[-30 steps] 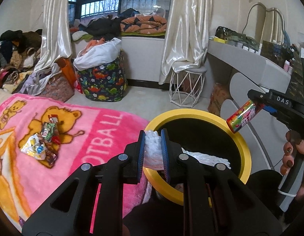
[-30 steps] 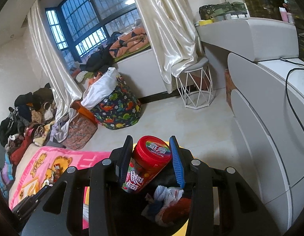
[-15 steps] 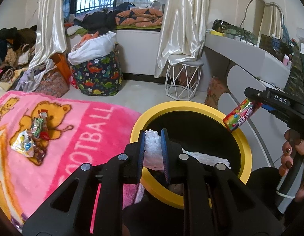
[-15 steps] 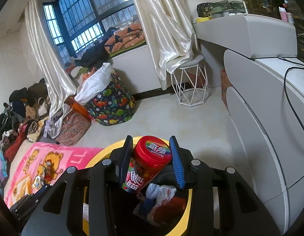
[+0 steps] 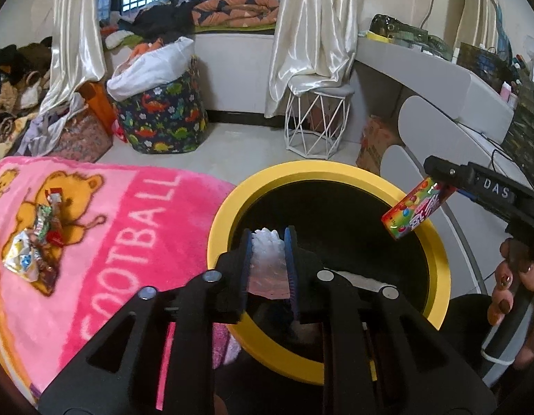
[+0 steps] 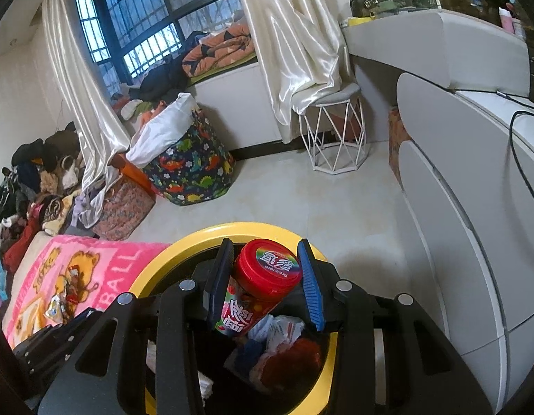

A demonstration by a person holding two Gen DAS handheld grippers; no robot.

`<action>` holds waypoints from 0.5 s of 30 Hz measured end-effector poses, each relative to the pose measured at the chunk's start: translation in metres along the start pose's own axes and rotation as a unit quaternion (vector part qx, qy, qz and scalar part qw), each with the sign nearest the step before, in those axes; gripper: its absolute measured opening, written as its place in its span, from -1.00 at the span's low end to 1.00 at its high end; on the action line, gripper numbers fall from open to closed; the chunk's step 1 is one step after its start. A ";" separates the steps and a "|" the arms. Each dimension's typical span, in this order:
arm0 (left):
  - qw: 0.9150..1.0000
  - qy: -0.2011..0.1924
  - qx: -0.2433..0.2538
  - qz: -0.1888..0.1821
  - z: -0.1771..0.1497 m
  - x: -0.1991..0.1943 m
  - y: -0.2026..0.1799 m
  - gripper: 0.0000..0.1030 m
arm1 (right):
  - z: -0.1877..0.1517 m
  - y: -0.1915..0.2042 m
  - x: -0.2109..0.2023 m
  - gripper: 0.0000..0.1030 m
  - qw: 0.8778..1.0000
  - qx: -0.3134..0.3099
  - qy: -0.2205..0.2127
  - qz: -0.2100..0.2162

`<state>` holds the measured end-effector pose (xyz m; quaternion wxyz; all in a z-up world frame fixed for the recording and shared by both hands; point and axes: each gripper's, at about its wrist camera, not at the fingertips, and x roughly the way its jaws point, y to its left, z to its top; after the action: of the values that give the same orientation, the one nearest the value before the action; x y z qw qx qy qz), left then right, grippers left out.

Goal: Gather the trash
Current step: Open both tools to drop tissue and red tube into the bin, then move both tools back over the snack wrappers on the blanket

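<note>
A black bin with a yellow rim (image 5: 439,252) (image 6: 156,263) stands beside the pink blanket (image 5: 104,228). My left gripper (image 5: 268,242) is shut on a white crumpled tissue (image 5: 267,245) and holds it over the bin's near left edge. My right gripper (image 6: 263,276) is shut on a red-capped candy tube (image 6: 263,280) and holds it above the bin's right side; the tube also shows in the left wrist view (image 5: 417,207). Crumpled trash (image 6: 284,349) lies inside the bin. Several candy wrappers (image 5: 35,242) lie on the blanket's bear picture.
A white wire stool (image 5: 315,121) and a dinosaur-print laundry bag (image 5: 163,117) stand on the floor beyond the bin. A grey-white desk unit (image 6: 474,180) runs along the right. Piles of clothes (image 6: 31,180) lie at the far left.
Both grippers have moved further over the bin, which now looks larger and nearer. The tissue and the candy tube stay gripped.
</note>
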<state>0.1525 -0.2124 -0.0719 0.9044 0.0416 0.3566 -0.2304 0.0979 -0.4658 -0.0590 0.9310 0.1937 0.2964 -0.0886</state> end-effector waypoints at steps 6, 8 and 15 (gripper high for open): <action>1.000 0.006 -0.005 -0.004 0.000 0.003 0.000 -0.07 | 0.002 -0.003 0.001 0.12 1.000 0.013 0.000 0.004; 1.000 0.003 -0.010 -0.005 0.000 0.001 0.001 0.21 | 0.002 -0.001 0.001 0.24 1.000 0.009 0.000 0.006; 0.999 -0.015 -0.032 0.002 -0.001 -0.010 0.010 0.79 | 0.000 0.014 -0.010 0.54 0.999 -0.024 -0.023 -0.004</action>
<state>0.1503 -0.1991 -0.0668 0.9108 0.0103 0.3504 -0.2179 0.0939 -0.4526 -0.0491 0.9415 0.1680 0.2781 -0.0898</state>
